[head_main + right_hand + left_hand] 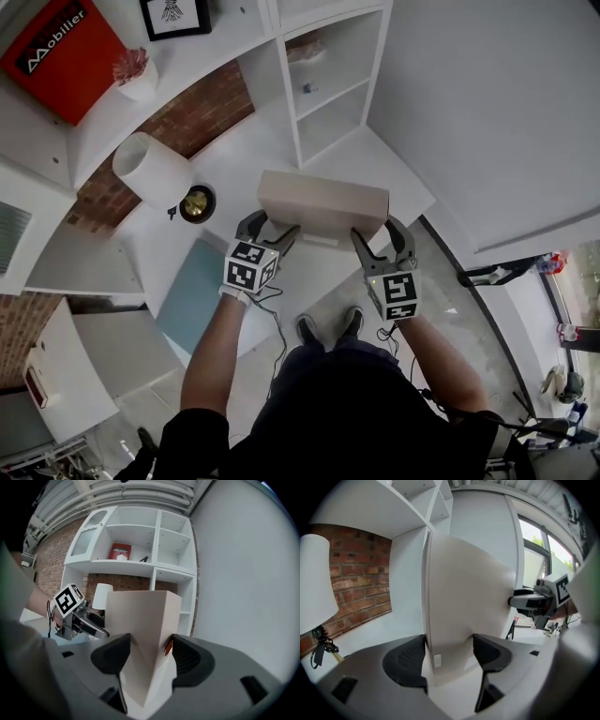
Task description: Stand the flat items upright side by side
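Note:
A beige flat box (322, 205) hangs in the air above the white desk (244, 159), held at both ends. My left gripper (272, 229) is shut on its left end, and in the left gripper view the box (468, 592) stands on edge between the black pads (405, 660). My right gripper (378, 232) is shut on the right end; in the right gripper view the box (140, 616) fills the gap between the pads (190, 656), with a small orange mark by the right pad. A light blue flat item (200, 291) lies on the desk below the left gripper.
A lamp with a white shade (152, 171) and brass base (197, 203) stands at the left on the desk. A white shelf unit (328, 84) rises behind it, with a red box (64, 52), a potted plant (136, 75) and a framed picture (175, 16) on the upper shelf.

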The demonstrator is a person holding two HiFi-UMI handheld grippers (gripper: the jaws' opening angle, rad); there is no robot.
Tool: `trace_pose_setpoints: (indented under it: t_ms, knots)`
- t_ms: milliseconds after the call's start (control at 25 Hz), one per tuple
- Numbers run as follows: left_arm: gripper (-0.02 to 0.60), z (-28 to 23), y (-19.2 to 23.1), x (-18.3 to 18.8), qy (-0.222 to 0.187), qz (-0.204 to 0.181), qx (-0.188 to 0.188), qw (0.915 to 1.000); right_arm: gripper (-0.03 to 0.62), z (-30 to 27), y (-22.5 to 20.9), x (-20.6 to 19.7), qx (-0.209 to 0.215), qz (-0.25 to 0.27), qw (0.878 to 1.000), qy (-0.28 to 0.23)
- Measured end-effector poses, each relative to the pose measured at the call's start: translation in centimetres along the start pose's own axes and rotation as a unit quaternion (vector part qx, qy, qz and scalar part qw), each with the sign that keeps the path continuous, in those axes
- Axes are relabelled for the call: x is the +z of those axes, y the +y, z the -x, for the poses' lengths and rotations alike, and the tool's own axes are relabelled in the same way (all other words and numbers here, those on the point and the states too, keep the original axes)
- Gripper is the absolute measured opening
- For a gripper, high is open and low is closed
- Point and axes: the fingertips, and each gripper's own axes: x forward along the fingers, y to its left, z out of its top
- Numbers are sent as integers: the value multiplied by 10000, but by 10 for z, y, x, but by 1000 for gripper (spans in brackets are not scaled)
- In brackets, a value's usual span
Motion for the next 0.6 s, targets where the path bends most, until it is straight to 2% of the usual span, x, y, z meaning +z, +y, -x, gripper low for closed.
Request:
trace_pose_setpoints:
  t_ms: [360, 520, 600]
  knots:
    - [316, 9, -1, -9, -232, -7, 162, 9996, 276, 16, 9, -5, 573, 643, 9959, -275]
    - [316, 13, 5, -9, -266, 158, 355, 9989, 325, 18, 0, -9, 843, 545, 9945, -300]
    - [316, 17, 8, -11, -294, 330, 453, 9980, 381, 15, -3, -20, 1198, 327, 9922, -130]
